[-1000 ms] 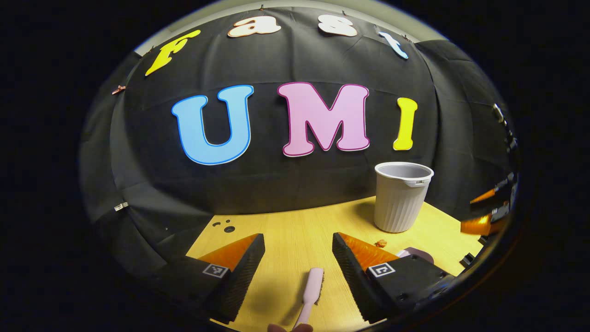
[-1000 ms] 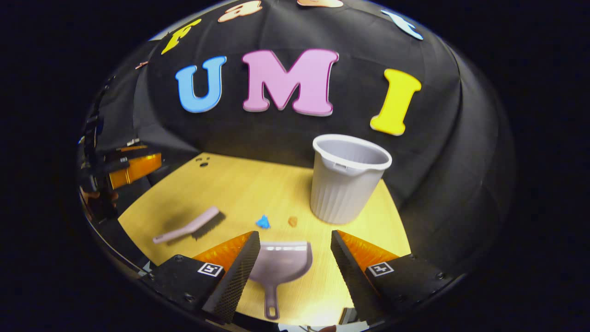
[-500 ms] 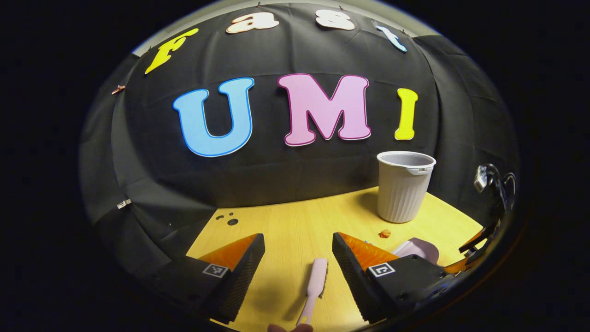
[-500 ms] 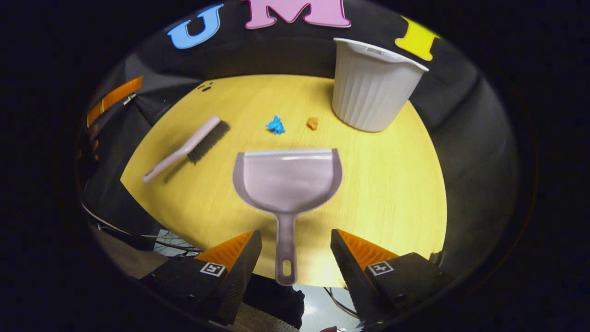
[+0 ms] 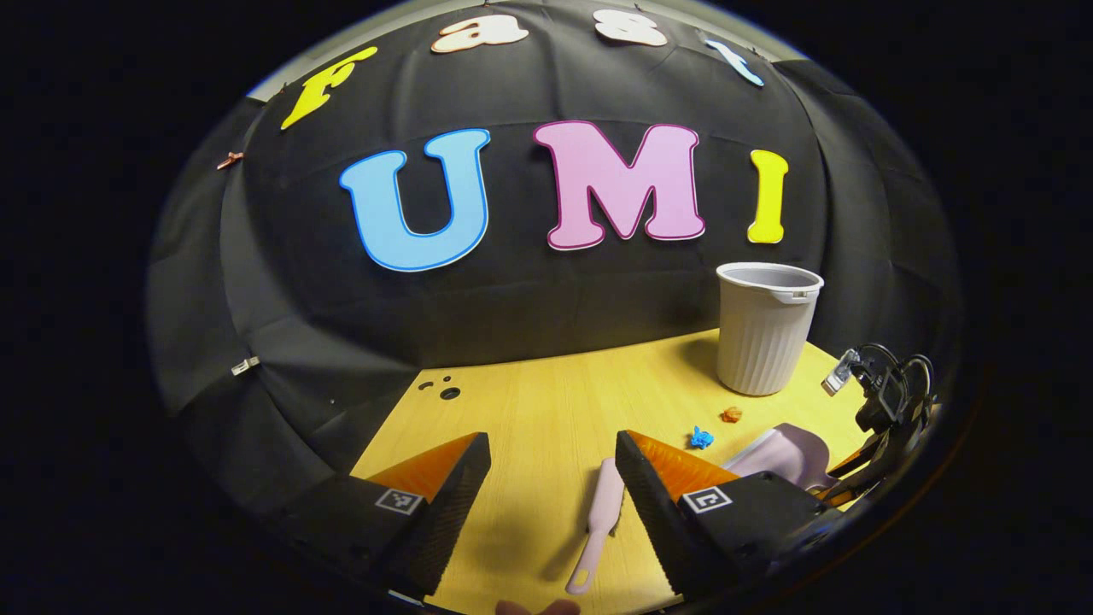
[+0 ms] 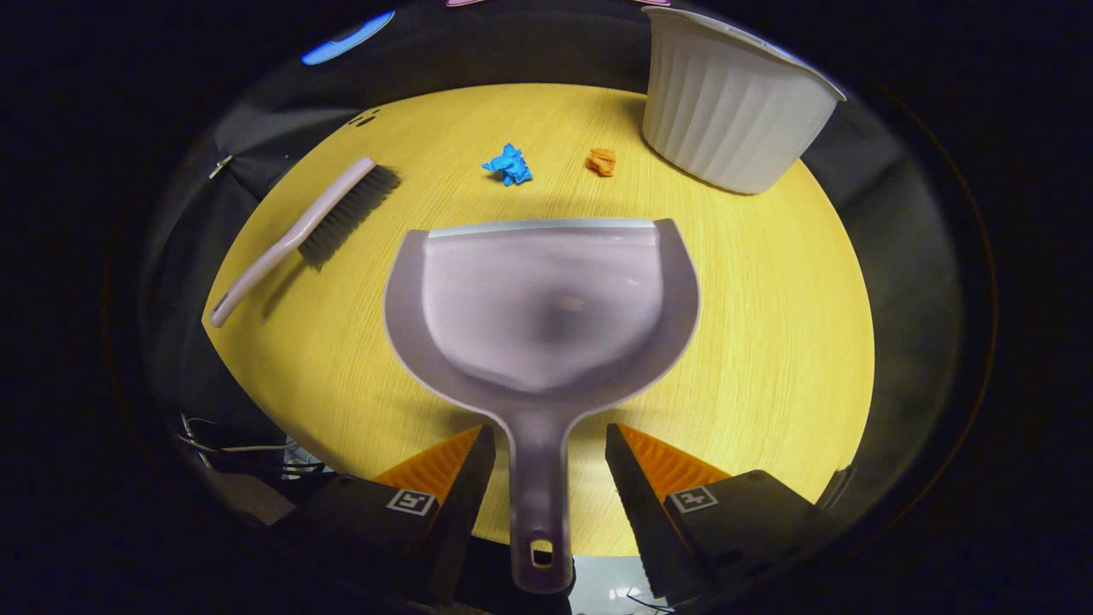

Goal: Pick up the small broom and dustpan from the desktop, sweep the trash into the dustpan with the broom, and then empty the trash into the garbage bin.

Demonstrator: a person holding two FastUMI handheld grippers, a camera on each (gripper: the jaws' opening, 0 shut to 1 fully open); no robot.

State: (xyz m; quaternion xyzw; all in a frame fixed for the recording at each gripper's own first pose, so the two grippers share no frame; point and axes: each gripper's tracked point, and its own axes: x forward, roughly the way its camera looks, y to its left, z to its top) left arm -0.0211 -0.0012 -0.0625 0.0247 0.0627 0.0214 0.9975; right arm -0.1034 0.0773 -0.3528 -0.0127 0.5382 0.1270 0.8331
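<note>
A pale pink dustpan [image 6: 542,307] lies flat on the wooden desktop [image 6: 768,342]. Its handle runs back between the fingers of my right gripper [image 6: 551,444], which is open with a small gap on each side. The small broom [image 6: 299,235] lies to the dustpan's left with its bristles toward the wall. In the left gripper view the broom [image 5: 598,521] lies below my open left gripper [image 5: 553,453], close to its right finger. A blue scrap [image 6: 509,164] and an orange scrap [image 6: 601,161] lie just beyond the dustpan's lip. The dustpan [image 5: 781,453] is at the right in the left gripper view.
A white ribbed garbage bin [image 6: 734,107] stands upright at the back right of the desktop, close to the orange scrap; the bin [image 5: 767,329] is right of centre in the left gripper view. Cables hang below the desktop's near edge [image 6: 248,436]. Black cloth walls close off the back and sides.
My right gripper has dropped low and forward over the dustpan, so its handle now sits between the fingers. The left gripper has shifted slightly, and the broom lies more to its right.
</note>
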